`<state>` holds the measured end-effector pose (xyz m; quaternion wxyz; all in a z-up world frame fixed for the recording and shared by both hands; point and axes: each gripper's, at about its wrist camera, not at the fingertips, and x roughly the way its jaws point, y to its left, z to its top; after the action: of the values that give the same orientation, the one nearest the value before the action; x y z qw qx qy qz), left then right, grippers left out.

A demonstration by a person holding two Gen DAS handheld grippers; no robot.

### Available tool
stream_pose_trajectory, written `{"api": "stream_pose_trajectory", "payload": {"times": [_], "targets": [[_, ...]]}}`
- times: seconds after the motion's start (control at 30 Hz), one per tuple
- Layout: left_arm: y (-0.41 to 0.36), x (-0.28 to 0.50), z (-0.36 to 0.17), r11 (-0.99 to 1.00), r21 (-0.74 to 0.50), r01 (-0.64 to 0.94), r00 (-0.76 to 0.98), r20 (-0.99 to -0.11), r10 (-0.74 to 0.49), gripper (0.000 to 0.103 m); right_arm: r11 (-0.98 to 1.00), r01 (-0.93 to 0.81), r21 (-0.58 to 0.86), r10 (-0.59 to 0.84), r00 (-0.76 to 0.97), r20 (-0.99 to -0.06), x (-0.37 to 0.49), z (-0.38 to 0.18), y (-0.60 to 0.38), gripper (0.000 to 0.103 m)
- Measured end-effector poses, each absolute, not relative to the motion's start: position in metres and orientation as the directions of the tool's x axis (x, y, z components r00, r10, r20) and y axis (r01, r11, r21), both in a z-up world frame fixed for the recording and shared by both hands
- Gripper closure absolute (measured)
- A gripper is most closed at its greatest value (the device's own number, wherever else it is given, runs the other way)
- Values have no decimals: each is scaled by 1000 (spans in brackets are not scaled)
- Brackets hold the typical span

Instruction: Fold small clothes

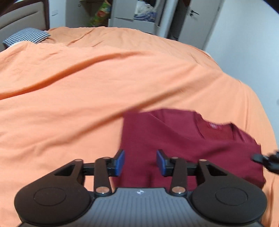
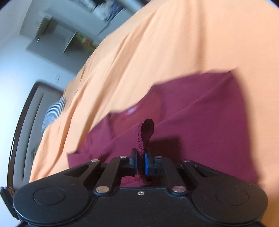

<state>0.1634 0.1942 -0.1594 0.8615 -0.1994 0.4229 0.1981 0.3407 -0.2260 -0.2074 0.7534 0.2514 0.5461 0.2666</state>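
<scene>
A dark red shirt (image 1: 183, 139) lies partly folded on the orange bed cover, collar and label toward the right. My left gripper (image 1: 140, 162) hovers over its near left part, open, with nothing between the blue pads. In the right wrist view the same red shirt (image 2: 200, 113) fills the middle, and my right gripper (image 2: 140, 164) is shut on a stitched hem edge of it, which sticks up between the pads. The tip of the right gripper (image 1: 265, 160) shows at the right edge of the left wrist view.
The orange bed cover (image 1: 87, 87) spreads wide to the left and far side. A checked pillow (image 1: 26, 35) and headboard (image 1: 19, 15) sit at the far left. Wardrobe and door (image 1: 195, 22) stand beyond the bed. The bed edge drops off at the right.
</scene>
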Motion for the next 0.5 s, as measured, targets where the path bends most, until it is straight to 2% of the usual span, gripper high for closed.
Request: {"api": "stream_pose_trajectory", "payload": {"times": [0.23, 0.5], "targets": [[214, 195, -182, 840, -202, -504, 541, -832, 124, 55, 859, -79, 506, 505, 294, -811, 342, -219, -270, 95], [210, 222, -213, 840, -249, -482, 511, -859, 38, 55, 887, -46, 460, 446, 345, -826, 335, -224, -281, 95]]}}
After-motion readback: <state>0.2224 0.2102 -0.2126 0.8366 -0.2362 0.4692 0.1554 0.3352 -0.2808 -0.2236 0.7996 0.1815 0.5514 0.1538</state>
